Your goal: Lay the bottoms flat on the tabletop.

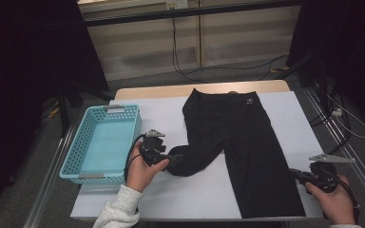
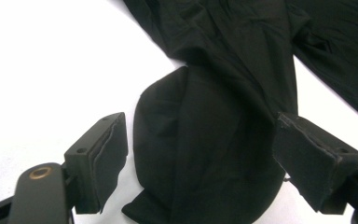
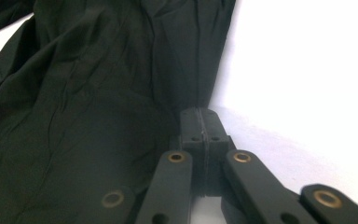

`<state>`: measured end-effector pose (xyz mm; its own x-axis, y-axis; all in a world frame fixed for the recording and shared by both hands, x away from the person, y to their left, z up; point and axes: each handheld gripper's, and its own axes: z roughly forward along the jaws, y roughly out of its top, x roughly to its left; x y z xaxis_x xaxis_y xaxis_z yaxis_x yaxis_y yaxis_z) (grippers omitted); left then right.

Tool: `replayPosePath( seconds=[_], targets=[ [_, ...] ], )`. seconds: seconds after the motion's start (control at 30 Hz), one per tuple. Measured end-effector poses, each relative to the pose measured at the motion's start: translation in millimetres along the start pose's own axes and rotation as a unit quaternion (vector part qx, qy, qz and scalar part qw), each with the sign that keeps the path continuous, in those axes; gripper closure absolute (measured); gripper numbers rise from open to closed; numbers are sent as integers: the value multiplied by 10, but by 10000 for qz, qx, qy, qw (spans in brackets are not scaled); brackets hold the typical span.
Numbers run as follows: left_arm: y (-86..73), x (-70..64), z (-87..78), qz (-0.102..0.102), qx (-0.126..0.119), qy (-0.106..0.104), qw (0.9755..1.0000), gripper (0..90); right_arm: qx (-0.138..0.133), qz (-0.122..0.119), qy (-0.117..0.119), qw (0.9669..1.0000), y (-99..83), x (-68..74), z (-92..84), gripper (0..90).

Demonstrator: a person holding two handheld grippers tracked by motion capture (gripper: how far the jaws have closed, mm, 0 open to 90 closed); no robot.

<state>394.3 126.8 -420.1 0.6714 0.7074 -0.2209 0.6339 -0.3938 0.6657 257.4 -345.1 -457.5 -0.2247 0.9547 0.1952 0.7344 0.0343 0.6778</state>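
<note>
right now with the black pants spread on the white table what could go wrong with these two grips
1. The left gripper stands open around the bunched leg end of the black fabric pants; closing there may catch several folded layers.
2. The right gripper is shut at the other leg's edge; whether it caught fabric is unclear, so a pull might slip.
3. The perforated turquoise plastic basket sits close beside the left hand and could get nudged.

Open white tabletop (image 1: 171, 194) at lower centre of the high view, between both hands. More bare surface at upper right, beside the black trousers (image 1: 237, 137). Blocked at left by the blue basket (image 1: 78, 161), close to the left gripper (image 1: 171, 159). Narrow strip only at lower right, around the right gripper (image 1: 295, 175) touching the trouser edge.
</note>
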Motion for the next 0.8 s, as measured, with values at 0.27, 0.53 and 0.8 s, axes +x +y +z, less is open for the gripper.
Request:
replayPosePath(
  seconds=[0.27, 0.53, 0.8],
  targets=[
    [-30, 37, 89, -51, 24, 120, 9999, 217, 3, -46, -236, 9997, -16, -32, -49, 900],
    [-45, 55, 152, -58, 73, 202, 9998, 220, -20, -44, -266, 9996, -38, -86, -84, 900],
    [-86, 131, 177, -131, 9, 361, 9993, 280, -273, -368, -390, 9982, 23, 26, -72, 602]
  ],
)
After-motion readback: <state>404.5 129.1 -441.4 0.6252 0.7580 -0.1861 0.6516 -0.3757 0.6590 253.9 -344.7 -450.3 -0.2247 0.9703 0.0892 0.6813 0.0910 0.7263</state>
